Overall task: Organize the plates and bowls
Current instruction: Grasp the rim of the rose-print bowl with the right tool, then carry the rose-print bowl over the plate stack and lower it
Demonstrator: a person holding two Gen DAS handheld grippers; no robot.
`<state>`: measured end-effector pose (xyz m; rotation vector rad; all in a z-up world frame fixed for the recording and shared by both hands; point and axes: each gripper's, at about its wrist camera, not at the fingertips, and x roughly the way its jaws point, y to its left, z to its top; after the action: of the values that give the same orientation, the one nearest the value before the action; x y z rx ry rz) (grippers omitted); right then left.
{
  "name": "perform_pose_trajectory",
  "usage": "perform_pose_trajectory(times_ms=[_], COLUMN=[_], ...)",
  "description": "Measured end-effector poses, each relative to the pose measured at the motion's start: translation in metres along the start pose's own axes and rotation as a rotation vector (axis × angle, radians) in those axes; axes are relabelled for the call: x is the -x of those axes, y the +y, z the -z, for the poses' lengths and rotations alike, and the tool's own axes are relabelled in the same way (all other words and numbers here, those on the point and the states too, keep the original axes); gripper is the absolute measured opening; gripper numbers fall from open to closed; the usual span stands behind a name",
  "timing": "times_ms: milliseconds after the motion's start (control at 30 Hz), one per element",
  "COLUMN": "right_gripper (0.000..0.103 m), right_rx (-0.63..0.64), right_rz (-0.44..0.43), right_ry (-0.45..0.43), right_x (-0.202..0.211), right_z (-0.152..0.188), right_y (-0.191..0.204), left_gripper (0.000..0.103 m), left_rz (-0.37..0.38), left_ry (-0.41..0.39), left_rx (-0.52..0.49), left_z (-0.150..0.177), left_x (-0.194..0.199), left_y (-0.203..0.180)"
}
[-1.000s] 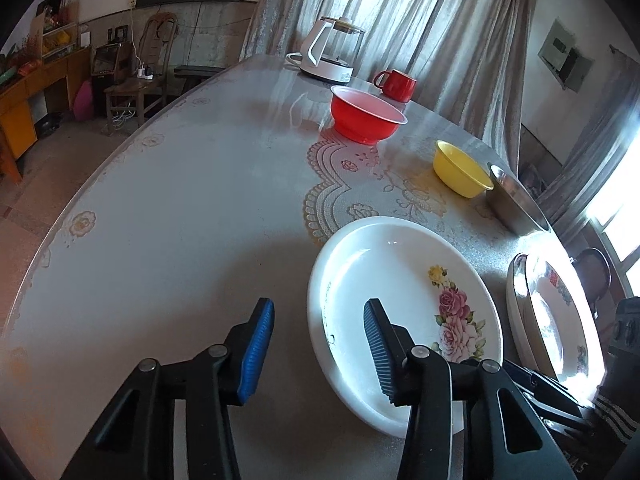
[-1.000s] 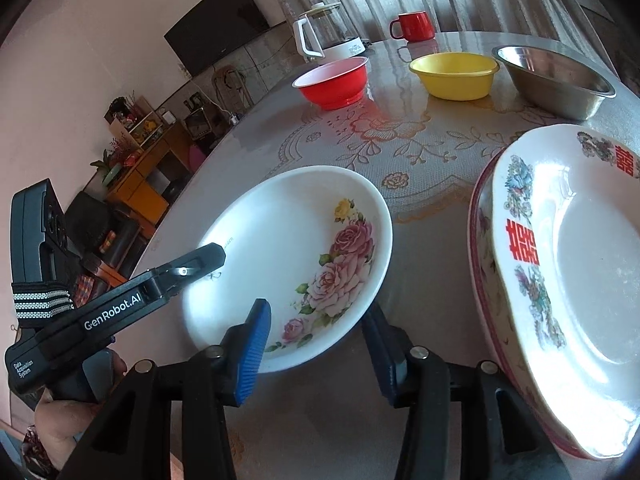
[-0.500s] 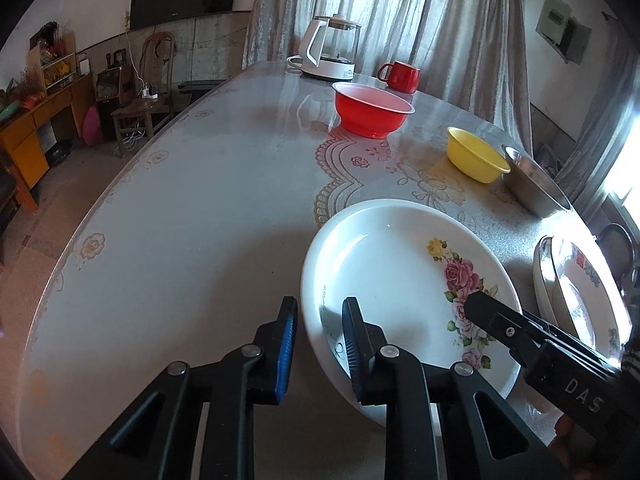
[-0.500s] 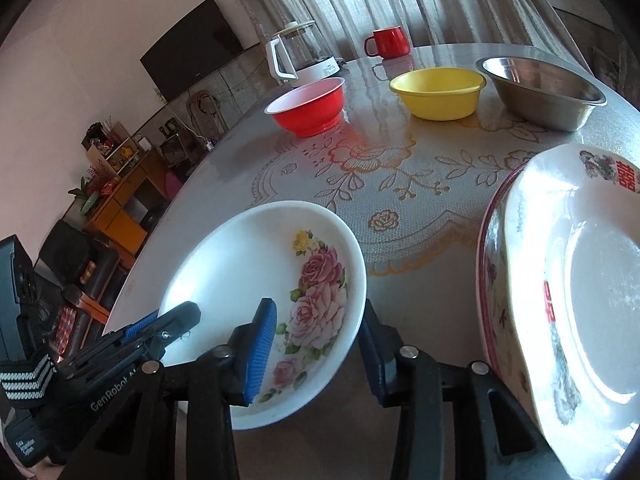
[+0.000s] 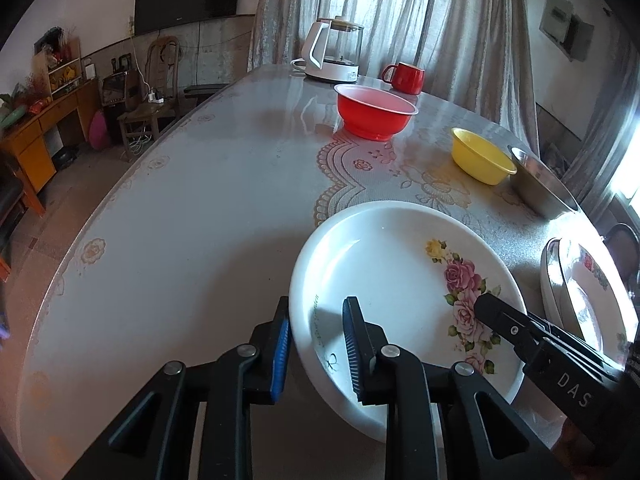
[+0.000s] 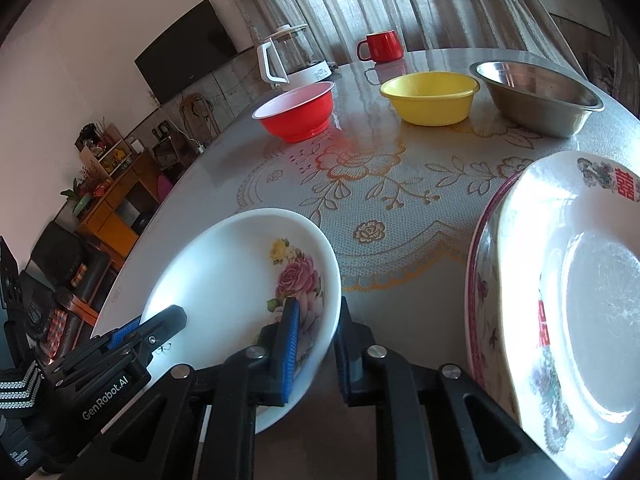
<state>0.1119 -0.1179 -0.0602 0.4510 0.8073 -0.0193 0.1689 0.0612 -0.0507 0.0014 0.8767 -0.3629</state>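
Both grippers clamped on one white rose-patterned plate (image 5: 400, 280), on the near part of the table (image 5: 180, 220). Left gripper (image 5: 316, 344) on the plate's left rim, one blue-padded finger outside the edge and the other over the inner face; right gripper (image 6: 316, 344) on the opposite rim, beside the printed roses (jaws just been closing, rim between them, pads now pressed against it). Whether lifted off the cloth or resting on it, impossible to tell. Just to the right, a stack of plates (image 6: 560, 280) with red characters and a dark red border, apart from the held one. Farther back, in a row: red bowl (image 6: 298, 114), yellow bowl (image 6: 430, 96), steel bowl (image 6: 536, 96). Behind those, a glass kettle (image 5: 334, 52) on a white base and a red mug (image 5: 404, 78), near the curtain (image 5: 400, 12).
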Motion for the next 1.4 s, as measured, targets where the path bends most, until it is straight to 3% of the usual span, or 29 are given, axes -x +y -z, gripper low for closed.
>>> perform_pose_trajectory(times_ms=[67, 333, 400, 500, 633, 700, 867, 1067, 1400], right_gripper=[0.016, 0.020, 0.020, 0.020, 0.022, 0.021, 0.018, 0.018, 0.016], right_rx=[0.007, 0.020, 0.037, 0.045, 0.067, 0.059, 0.058, 0.065, 0.179], right_rz=[0.007, -0.003, 0.007, 0.009, 0.022, 0.014, 0.013, 0.000, 0.009], right_ry=[0.000, 0.004, 0.006, 0.007, 0.008, 0.007, -0.007, -0.024, -0.087], right_x=[0.000, -0.002, -0.003, -0.004, -0.005, -0.005, -0.004, -0.002, 0.011], right_z=[0.000, -0.002, -0.002, -0.002, -0.002, -0.003, 0.000, 0.001, 0.009], right_y=[0.002, 0.003, 0.006, 0.007, 0.011, 0.008, 0.008, 0.009, 0.024], left_gripper=[0.028, 0.057, 0.058, 0.054, 0.026, 0.022, 0.021, 0.020, 0.020], left_rz=[0.005, 0.038, 0.049, 0.043, 0.002, 0.020, -0.001, 0.025, 0.025], left_ry=[0.002, -0.013, -0.013, -0.014, -0.025, -0.029, -0.045, -0.065, -0.080], left_rx=[0.000, -0.028, -0.012, -0.008, 0.041, 0.064, 0.041, 0.080, 0.105], left_z=[-0.001, -0.002, -0.003, -0.004, -0.003, -0.002, 0.002, 0.008, 0.015], left_x=[-0.001, -0.006, -0.006, -0.006, -0.005, -0.004, 0.000, 0.005, 0.016], left_y=[-0.001, -0.009, -0.007, -0.006, 0.004, 0.010, 0.009, 0.017, 0.020])
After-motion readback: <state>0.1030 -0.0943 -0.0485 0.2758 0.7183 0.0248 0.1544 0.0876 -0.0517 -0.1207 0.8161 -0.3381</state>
